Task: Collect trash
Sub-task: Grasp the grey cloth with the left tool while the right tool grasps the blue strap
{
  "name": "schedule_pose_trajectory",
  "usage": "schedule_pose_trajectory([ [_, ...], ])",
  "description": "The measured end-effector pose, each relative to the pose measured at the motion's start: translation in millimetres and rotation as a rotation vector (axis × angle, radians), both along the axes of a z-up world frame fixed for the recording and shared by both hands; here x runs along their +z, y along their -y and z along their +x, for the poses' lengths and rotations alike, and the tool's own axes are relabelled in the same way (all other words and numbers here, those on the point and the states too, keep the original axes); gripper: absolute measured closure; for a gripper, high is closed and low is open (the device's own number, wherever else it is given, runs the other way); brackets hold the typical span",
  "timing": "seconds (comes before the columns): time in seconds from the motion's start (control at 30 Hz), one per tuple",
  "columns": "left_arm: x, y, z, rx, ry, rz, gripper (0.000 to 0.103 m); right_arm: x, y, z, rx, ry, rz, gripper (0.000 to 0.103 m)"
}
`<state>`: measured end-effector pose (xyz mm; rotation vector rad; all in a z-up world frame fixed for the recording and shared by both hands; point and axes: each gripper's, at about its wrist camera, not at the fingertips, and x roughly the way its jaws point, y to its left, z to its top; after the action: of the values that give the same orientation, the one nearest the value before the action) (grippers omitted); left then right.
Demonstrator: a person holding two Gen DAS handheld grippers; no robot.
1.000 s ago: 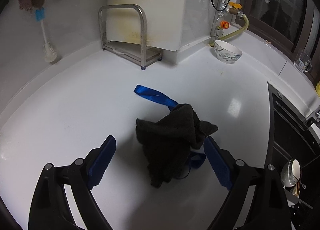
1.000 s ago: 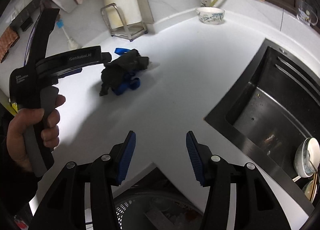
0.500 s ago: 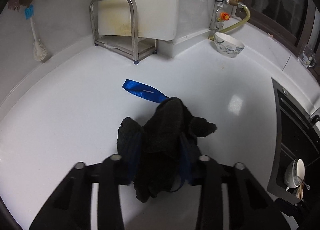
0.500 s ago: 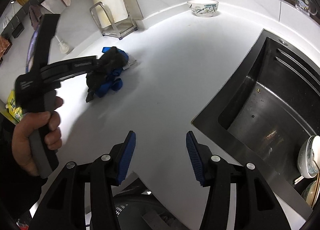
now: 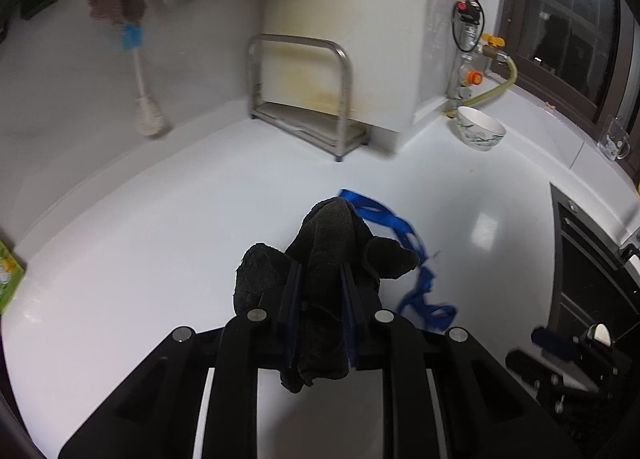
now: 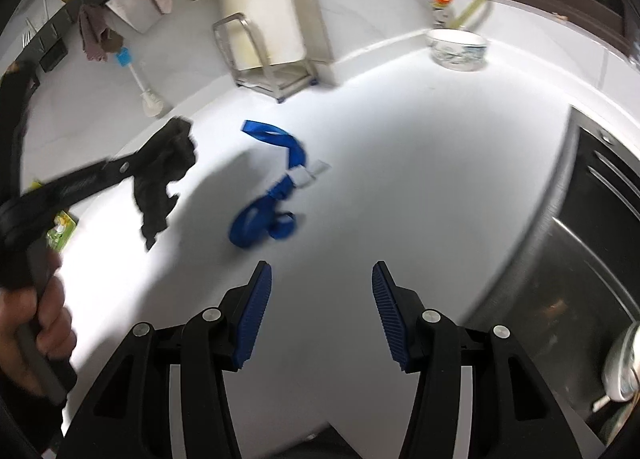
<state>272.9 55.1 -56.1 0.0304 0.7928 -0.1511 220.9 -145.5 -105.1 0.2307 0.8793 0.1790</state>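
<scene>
The left gripper [image 5: 320,291] is clamped on a black cloth [image 5: 326,259], its two blue-lined fingers [image 5: 291,299] pressed close against the bunched middle of it. The cloth bulges above the fingers and hangs in a loose flap below them. From the right wrist view the cloth [image 6: 166,175] dangles clear of the white counter [image 6: 400,163], with its shadow lying on the surface underneath, and a hand [image 6: 38,327] at the near left edge grips the handle of that tool.

A blue strap [image 6: 268,215] lies on the counter just to the right of the lifted cloth, apart from it. One end stretches flat toward the far wall; the near end is coiled in a loose loop, and a small pale piece, perhaps a tag or clip, sits partway along it, though the blur makes that hard to tell. In the left wrist view the strap [image 5: 400,231] trails out from behind the cloth to the right.

The right gripper [image 6: 320,311] hovers over bare counter on the near side of the strap, its jaws standing about half apart with nothing between them.

At the far edge a patterned bowl [image 6: 458,49] stands below the pipes, a metal rack [image 6: 264,59] sits against the wall, and a brush [image 6: 146,87] leans at the far left. A dark sink [image 6: 576,259] fills the right side.
</scene>
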Motion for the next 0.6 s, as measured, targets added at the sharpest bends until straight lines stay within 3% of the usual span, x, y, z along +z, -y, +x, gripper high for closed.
schedule_pose_trajectory([
  [0.33,-10.9,-53.7,-17.1,0.074,-0.024,0.012,0.084,-11.4,-41.6,61.8,-0.009,-0.013,-0.013,0.053],
  [0.6,-17.3,-76.7,-26.0,0.096,-0.025,0.015,0.084,-23.5,-50.8,91.7,-0.113,-0.053,-0.092,0.053],
])
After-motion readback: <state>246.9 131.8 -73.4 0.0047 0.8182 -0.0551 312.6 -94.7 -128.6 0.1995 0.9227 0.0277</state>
